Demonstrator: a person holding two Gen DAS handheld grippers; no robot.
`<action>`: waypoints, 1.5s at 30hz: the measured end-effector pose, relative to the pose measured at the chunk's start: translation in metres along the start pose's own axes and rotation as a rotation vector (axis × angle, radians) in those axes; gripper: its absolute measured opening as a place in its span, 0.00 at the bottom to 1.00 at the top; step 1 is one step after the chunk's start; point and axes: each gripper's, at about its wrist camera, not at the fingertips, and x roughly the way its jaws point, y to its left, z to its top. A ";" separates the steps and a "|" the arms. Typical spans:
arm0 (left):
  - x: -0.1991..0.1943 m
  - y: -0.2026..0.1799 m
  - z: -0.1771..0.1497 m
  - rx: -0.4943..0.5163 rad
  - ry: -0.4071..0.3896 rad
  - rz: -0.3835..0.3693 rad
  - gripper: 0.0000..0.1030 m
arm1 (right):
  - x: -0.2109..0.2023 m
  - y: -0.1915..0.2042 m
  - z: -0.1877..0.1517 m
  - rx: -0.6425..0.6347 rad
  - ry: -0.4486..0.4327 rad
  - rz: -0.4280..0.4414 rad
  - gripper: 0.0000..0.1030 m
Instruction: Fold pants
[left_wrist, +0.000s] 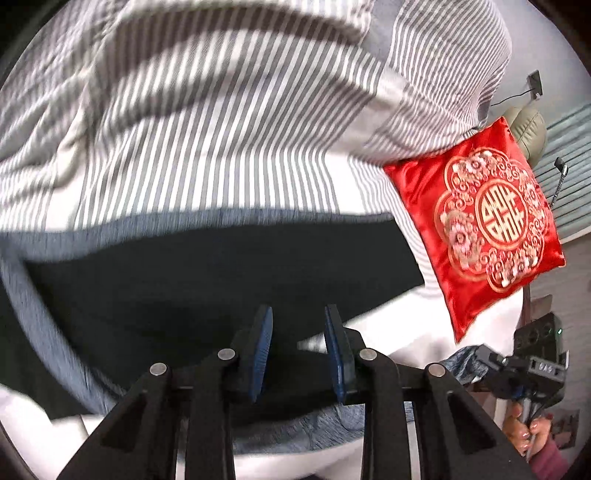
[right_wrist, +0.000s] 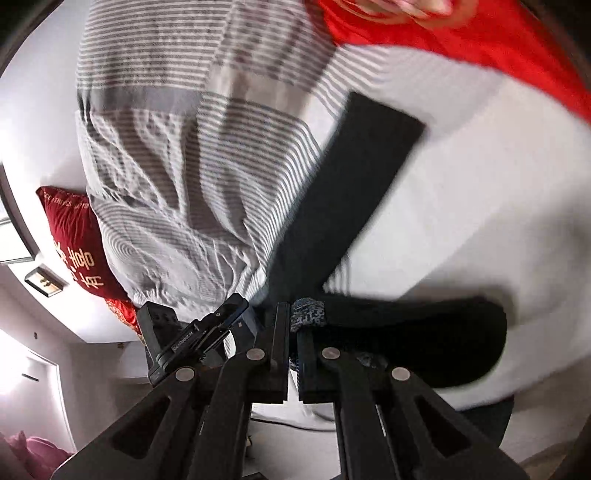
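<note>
Blur is smearing the dark pants (left_wrist: 207, 273), and their grey lining is hiding the cloth's edges. The left gripper (left_wrist: 298, 350) is pointing steeply down, jaws narrowly apart; whether they are pinching the cloth at 6 o'clock, I cannot tell. The right gripper (right_wrist: 293, 334) is clamping the speckled waistband. Two red cushions (left_wrist: 480, 229) are lying on the striped bedding (left_wrist: 207, 110).
</note>
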 end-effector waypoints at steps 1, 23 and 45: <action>0.003 -0.001 0.008 0.005 0.002 0.007 0.29 | 0.003 0.004 0.009 -0.006 -0.004 -0.003 0.03; 0.033 0.063 -0.009 -0.141 0.027 0.392 0.30 | 0.125 -0.027 0.200 0.008 0.134 -0.334 0.07; 0.092 0.051 0.052 -0.032 0.045 0.565 0.30 | 0.152 0.006 0.148 -0.223 0.244 -0.513 0.58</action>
